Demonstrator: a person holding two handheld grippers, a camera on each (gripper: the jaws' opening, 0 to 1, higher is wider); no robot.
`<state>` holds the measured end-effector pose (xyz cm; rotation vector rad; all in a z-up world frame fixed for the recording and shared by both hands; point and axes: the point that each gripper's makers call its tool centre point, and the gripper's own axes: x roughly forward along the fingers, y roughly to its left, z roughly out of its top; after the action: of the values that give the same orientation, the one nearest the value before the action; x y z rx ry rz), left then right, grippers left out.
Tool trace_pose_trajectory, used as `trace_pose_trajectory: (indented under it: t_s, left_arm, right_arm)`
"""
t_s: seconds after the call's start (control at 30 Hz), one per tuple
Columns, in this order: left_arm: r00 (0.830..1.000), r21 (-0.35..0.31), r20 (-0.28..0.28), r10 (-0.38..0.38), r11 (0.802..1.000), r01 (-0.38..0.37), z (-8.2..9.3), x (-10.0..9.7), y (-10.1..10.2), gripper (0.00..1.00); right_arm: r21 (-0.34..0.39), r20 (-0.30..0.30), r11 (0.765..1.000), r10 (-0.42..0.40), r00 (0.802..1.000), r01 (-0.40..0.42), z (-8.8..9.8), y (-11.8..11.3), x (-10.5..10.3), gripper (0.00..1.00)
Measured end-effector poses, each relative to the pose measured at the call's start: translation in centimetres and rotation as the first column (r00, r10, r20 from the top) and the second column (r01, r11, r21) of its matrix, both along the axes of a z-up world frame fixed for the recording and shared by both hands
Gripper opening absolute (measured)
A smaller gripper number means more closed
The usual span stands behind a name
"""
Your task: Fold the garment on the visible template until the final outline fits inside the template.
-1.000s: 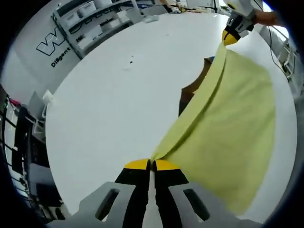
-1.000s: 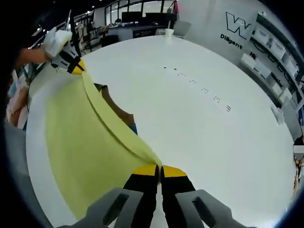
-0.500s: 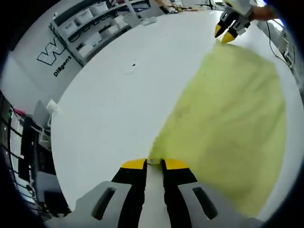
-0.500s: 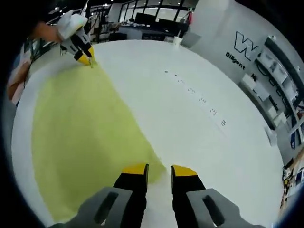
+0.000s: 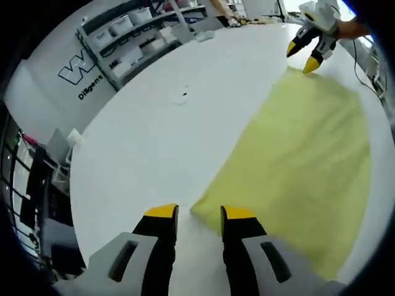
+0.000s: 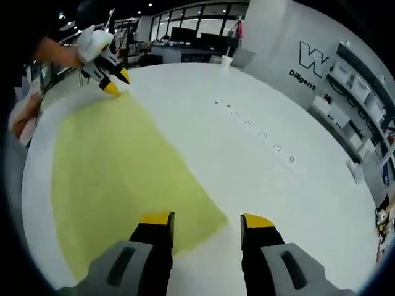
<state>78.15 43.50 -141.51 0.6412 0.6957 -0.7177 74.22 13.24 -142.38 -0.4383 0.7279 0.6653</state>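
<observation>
A pale yellow garment [image 5: 296, 166] lies spread flat on a white table [image 5: 160, 129], its near corner just ahead of the left gripper [image 5: 199, 214], whose yellow-tipped jaws stand apart and hold nothing. In the right gripper view the same cloth [image 6: 117, 172] fans out to the left of the right gripper [image 6: 207, 220], whose jaws are wide apart and empty, with a corner of the cloth lying between them. Each gripper also appears at the far edge of the other's view, hovering with parted jaws just above a far corner — the right gripper at top right, the left gripper at top left. No template outline can be made out; it may lie under the cloth. The step in hand seems to be taking a fresh hold for a fold — best done by pinching both corners of one edge cleanly, lifting evenly, and laying that edge over without wrinkling or dragging the cloth off its place
</observation>
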Motion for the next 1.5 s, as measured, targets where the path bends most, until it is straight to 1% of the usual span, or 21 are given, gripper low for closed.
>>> trace_pose_trajectory:
  t_s: [0.07,0.13,0.2,0.23,0.27,0.3,0.33,0.37,0.47,0.5,0.53,0.6,0.67,0.73,0.83,0.97,1.03,1.17,1.3,1.4,1.5]
  left_arm:
    - [1.000,-0.035,-0.022,-0.013,0.999,0.012,-0.3,-0.9,-0.7,0.30]
    - [0.999,-0.041,-0.039,-0.018,0.999,0.017,-0.9,-1.5,-0.9,0.31]
    - [0.998,-0.012,-0.059,-0.026,1.000,0.025,-1.9,-2.2,-0.7,0.30]
    - [0.997,-0.045,-0.052,-0.058,0.997,0.055,-2.0,-2.4,-1.2,0.27]
    - [0.999,-0.039,-0.032,-0.004,0.999,0.003,-2.4,-1.4,-0.6,0.27]
    - [0.998,-0.070,-0.045,0.042,0.997,-0.045,-2.5,-1.2,-0.5,0.27]
    - [0.996,-0.073,-0.048,0.075,0.994,-0.078,-2.1,-1.2,0.0,0.29]
    - [0.993,-0.055,-0.033,0.110,0.992,-0.112,-2.0,-0.8,0.8,0.30]
    - [0.988,-0.032,-0.022,0.151,0.988,-0.152,-2.1,-1.0,2.0,0.25]
    - [0.988,-0.040,-0.029,0.151,0.988,-0.152,-2.2,-1.3,2.0,0.23]
    - [0.990,-0.057,-0.015,0.143,0.988,-0.144,-1.9,-1.6,1.9,0.24]
    - [0.994,-0.095,0.047,0.100,0.991,-0.095,-0.8,-2.0,0.9,0.25]
    - [0.995,-0.131,0.036,0.090,0.988,-0.084,-0.5,-3.0,0.2,0.27]
    - [0.997,-0.134,0.025,0.068,0.989,-0.064,-0.7,-4.0,-0.3,0.30]
    - [0.999,-0.093,0.023,0.038,0.995,-0.036,-1.6,-5.4,-0.1,0.30]
    - [0.995,-0.101,0.048,0.085,0.992,-0.080,-1.3,-5.6,1.1,0.32]
    - [0.993,-0.103,0.087,0.086,0.992,-0.077,-0.7,-5.9,1.7,0.32]
    - [0.985,-0.102,0.075,0.156,0.984,-0.148,-1.0,-7.2,3.2,0.30]
    - [0.982,-0.084,0.089,0.164,0.984,-0.157,-0.7,-8.3,3.8,0.28]
    - [0.982,-0.111,0.099,0.164,0.982,-0.153,0.3,-8.9,3.4,0.27]
    - [0.986,-0.145,0.079,0.144,0.981,-0.132,0.6,-10.0,2.2,0.31]
  right_arm:
    - [0.014,0.005,1.000,0.004,1.000,-0.004,-0.2,0.6,-0.4,0.45]
    - [0.025,-0.005,1.000,0.011,1.000,-0.011,-0.6,1.1,-0.9,0.45]
    - [0.013,-0.023,1.000,0.017,1.000,-0.017,-1.4,1.2,-1.5,0.45]
    - [0.008,-0.029,1.000,0.017,0.999,-0.017,-1.7,1.2,-1.7,0.44]
    - [0.012,-0.033,1.000,0.009,0.999,-0.009,-1.8,1.0,-1.8,0.44]
    - [0.043,-0.035,0.999,-0.016,0.999,0.017,-1.7,1.0,-1.8,0.44]
    - [0.051,-0.038,0.998,-0.035,0.999,0.037,-1.7,0.7,-1.8,0.44]
    - [0.051,-0.039,0.997,-0.055,0.998,0.057,-1.7,0.3,-1.8,0.45]
    - [0.080,-0.024,0.987,-0.135,0.991,0.137,-1.7,-0.9,-1.8,0.43]
    - [0.088,-0.023,0.986,-0.141,0.990,0.142,-1.6,-1.0,-2.0,0.41]
    - [0.084,-0.006,0.987,-0.140,0.990,0.140,-1.4,-1.1,-2.3,0.39]
    - [0.086,0.015,0.989,-0.125,0.992,0.124,-1.1,-0.8,-2.8,0.36]
    - [0.101,0.018,0.989,-0.108,0.994,0.105,-0.9,-0.2,-3.6,0.37]
    - [0.120,0.017,0.988,-0.102,0.995,0.099,-0.8,0.3,-4.5,0.39]
    - [0.132,0.011,0.988,-0.089,0.996,0.086,-1.2,0.9,-5.7,0.39]
    - [0.127,0.020,0.987,-0.102,0.995,0.098,-1.0,0.4,-6.1,0.38]
    - [0.126,0.013,0.985,-0.119,0.993,0.116,-1.1,-0.2,-6.5,0.38]
    - [0.139,-0.004,0.978,-0.156,0.988,0.155,-1.0,-0.8,-7.4,0.38]
    - [0.124,0.001,0.982,-0.144,0.990,0.142,-0.7,-0.6,-8.6,0.38]
    - [0.140,0.009,0.979,-0.153,0.988,0.150,-0.1,-0.5,-9.2,0.38]
    - [0.147,0.001,0.979,-0.146,0.989,0.144,-0.1,0.0,-10.0,0.38]
